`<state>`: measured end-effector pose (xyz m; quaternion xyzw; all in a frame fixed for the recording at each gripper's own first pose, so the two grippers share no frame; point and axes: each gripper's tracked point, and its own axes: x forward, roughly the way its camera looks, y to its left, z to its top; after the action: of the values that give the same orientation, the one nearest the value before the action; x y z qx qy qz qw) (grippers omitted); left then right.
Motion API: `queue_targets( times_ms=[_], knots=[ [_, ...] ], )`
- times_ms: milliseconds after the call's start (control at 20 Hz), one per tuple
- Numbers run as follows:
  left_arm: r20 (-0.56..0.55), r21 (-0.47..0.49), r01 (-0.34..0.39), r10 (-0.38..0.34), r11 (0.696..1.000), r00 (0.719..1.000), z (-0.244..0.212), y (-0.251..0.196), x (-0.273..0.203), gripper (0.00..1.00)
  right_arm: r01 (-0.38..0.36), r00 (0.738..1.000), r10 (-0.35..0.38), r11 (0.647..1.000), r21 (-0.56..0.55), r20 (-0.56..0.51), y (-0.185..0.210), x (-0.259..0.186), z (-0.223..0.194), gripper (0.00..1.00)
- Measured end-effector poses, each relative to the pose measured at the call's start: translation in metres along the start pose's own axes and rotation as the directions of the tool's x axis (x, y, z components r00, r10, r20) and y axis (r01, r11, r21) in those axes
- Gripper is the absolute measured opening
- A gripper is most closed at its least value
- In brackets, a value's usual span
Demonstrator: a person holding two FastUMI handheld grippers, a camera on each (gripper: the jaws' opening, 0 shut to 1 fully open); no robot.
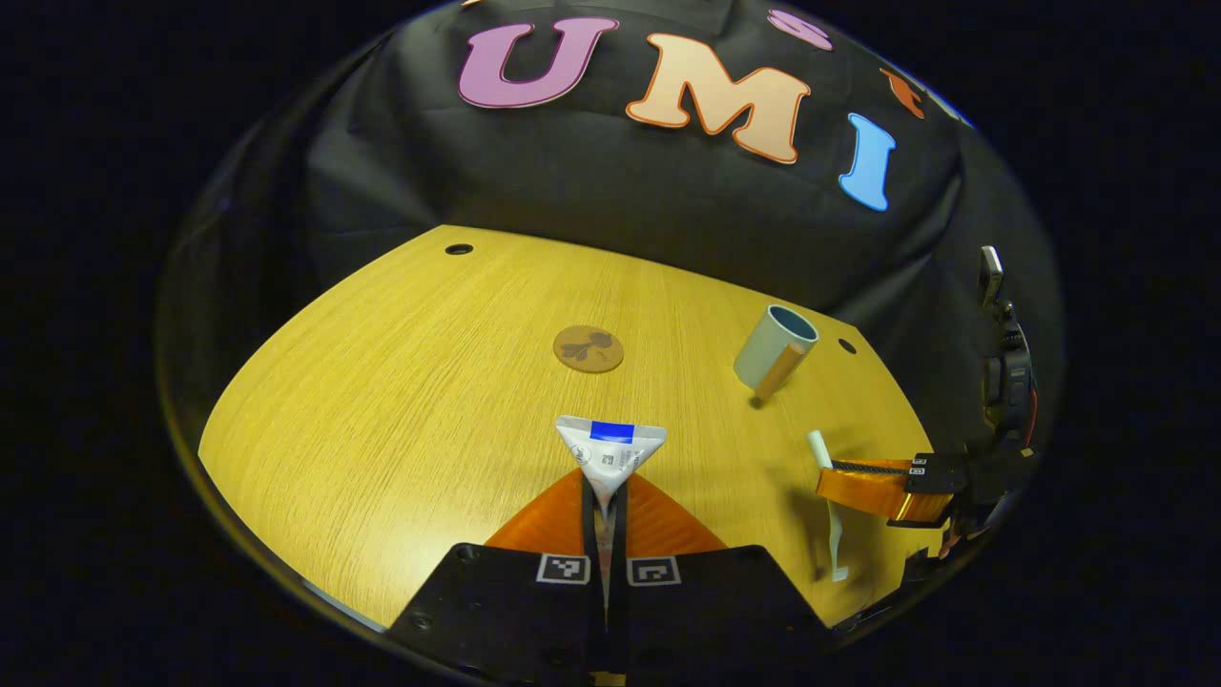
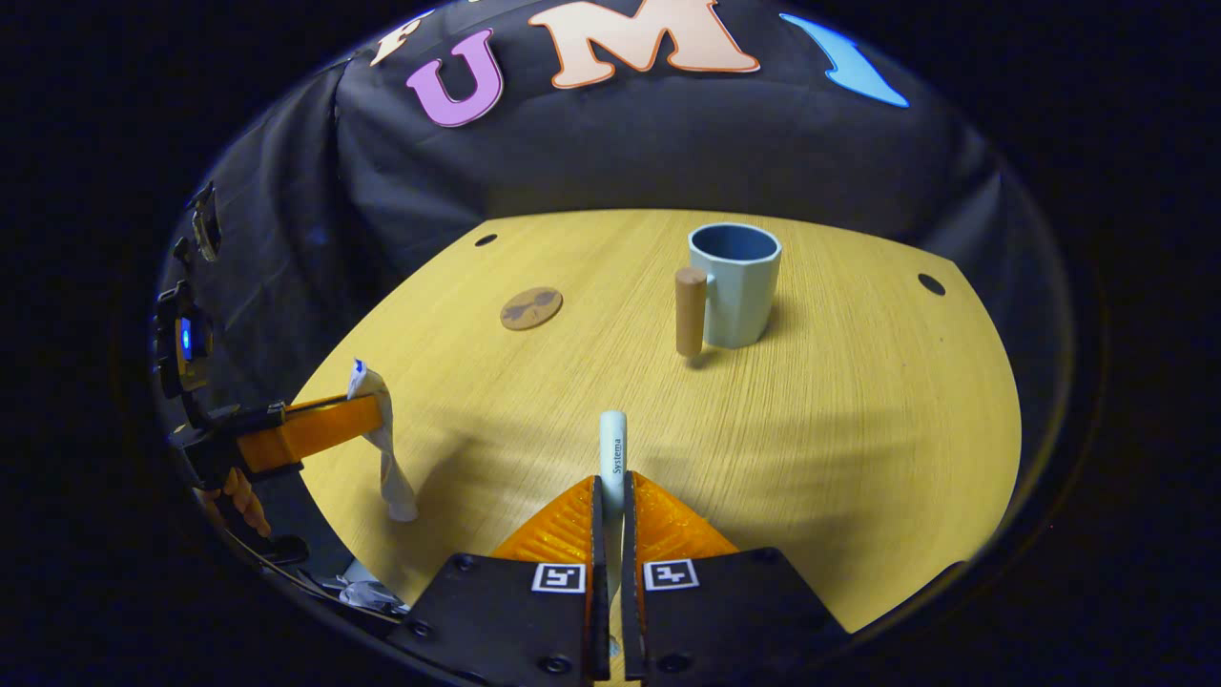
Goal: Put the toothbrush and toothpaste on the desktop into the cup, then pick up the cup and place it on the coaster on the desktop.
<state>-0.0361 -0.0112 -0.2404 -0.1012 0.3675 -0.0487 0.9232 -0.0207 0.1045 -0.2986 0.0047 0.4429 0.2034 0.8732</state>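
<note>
My left gripper [image 1: 606, 489] is shut on a white toothpaste tube [image 1: 610, 450] with a blue band, its flat end pointing up. In the right gripper view that tube [image 2: 386, 458] hangs from the left gripper [image 2: 374, 413] above the desk's left edge. The right gripper [image 2: 612, 489] is shut on a pale toothbrush handle [image 2: 612, 448], which stands upright. From the left gripper view, the toothbrush [image 1: 837, 539] sticks down from the right gripper [image 1: 832, 480]. A light blue cup [image 2: 734, 286] with a wooden handle [image 2: 690, 310] stands upright ahead, empty. The round brown coaster [image 2: 531, 308] lies to its left.
The wooden desk [image 2: 858, 401] has small dark holes near its back corners [image 2: 930, 283] [image 1: 459, 249]. Black cloth walls close in behind it. Fingers of a person's hand [image 2: 238, 501] hold the left gripper at the desk's near left edge.
</note>
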Motion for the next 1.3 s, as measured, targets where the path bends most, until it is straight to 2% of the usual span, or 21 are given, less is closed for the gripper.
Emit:
queue_targets(
  times_ms=[50,100,500,750,900,1150,1300],
  knots=[
    [0.014,-0.001,0.008,-0.008,1.000,1.000,0.006,-0.003,-0.004,0.00,-0.008,0.999,0.008,1.000,-0.002,0.035,0.003,-0.002,0.010,0.05],
    [0.028,-0.002,0.014,-0.014,1.000,1.000,0.010,-0.005,-0.008,0.00,-0.008,0.998,0.009,1.000,-0.008,0.067,0.004,-0.006,0.020,0.08],
    [0.090,0.012,0.040,-0.041,0.999,0.995,0.040,-0.021,-0.027,0.00,-0.045,0.968,0.038,0.999,0.024,0.248,0.008,-0.024,0.111,0.08],
    [0.111,0.010,0.036,-0.037,0.999,0.993,0.053,-0.026,-0.036,0.00,-0.051,0.938,0.024,0.996,0.068,0.345,-0.011,-0.015,0.169,0.08],
    [0.121,0.013,0.026,-0.028,1.000,0.992,0.058,-0.026,-0.041,0.00,-0.037,0.918,-0.013,0.992,0.117,0.397,-0.031,-0.007,0.203,0.07],
    [0.127,-0.011,0.009,-0.008,1.000,0.992,0.057,-0.022,-0.051,0.00,-0.029,0.865,-0.068,0.982,0.184,0.498,-0.056,0.006,0.253,0.07],
    [0.123,-0.041,0.000,0.005,0.999,0.992,0.054,-0.020,-0.054,0.00,-0.002,0.804,-0.128,0.976,0.219,0.581,-0.076,0.016,0.284,0.07]
  ],
)
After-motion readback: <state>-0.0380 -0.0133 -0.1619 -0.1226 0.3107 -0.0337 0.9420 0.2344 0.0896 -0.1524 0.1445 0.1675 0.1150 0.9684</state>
